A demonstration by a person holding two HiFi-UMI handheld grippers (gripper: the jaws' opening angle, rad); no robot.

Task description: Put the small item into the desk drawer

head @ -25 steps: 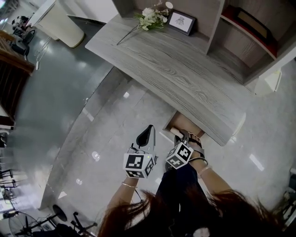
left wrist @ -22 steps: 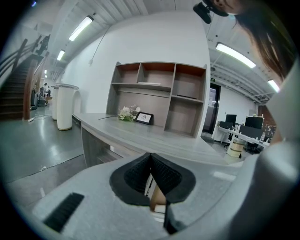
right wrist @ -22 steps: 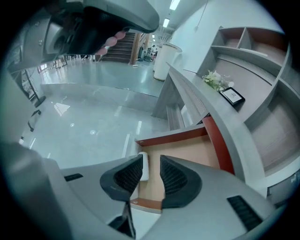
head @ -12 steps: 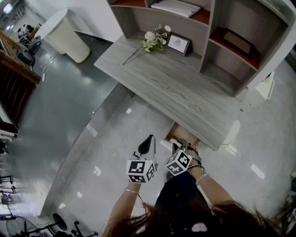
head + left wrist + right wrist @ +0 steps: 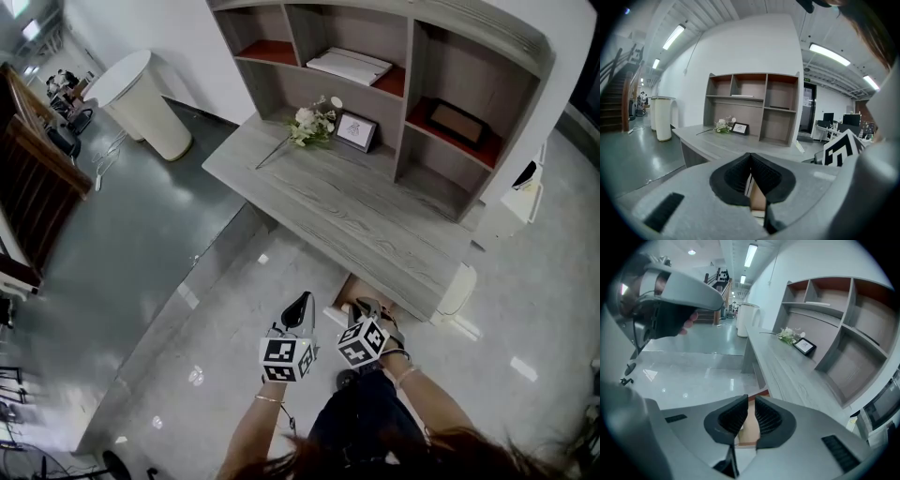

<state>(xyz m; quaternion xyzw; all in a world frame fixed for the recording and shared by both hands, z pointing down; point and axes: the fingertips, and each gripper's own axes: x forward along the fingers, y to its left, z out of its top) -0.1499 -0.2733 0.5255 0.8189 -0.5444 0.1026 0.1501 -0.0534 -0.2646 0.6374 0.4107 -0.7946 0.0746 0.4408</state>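
Standing at the far left, a white cylindrical bin [image 5: 145, 103] rests on the dark floor beside the left end of the grey wood-grain desk [image 5: 328, 202], which runs from far left to near right.

On the near side of the desk, above the glossy pale floor, the left gripper [image 5: 298, 302] is held in the person's left hand with its marker cube [image 5: 286, 359] facing up. In the left gripper view its black ribbed pads are pressed together at the tips, with nothing pinched between them.

Far across the desk top lies a spray of white flowers [image 5: 312, 122], and just right of it a small picture frame [image 5: 356, 131] leans against the back of the shelf unit [image 5: 410, 103]. A flat white stack of papers [image 5: 349, 66] lies in the compartment above them.

Under the near edge of the desk, the desk drawer [image 5: 354, 289] stands pulled out, its brown inside partly showing. The right gripper [image 5: 361, 307] hangs just above it, tilted down toward the opening. Its jaws have just been closing and now stand a narrow slit apart, gripping nothing; only the drawer's brown bottom shows through the gap. The small item cannot be made out in any view, as the grippers cover most of the drawer.

Further right, a dark frame [image 5: 457, 122] lies in the shelf unit's right-hand compartment.
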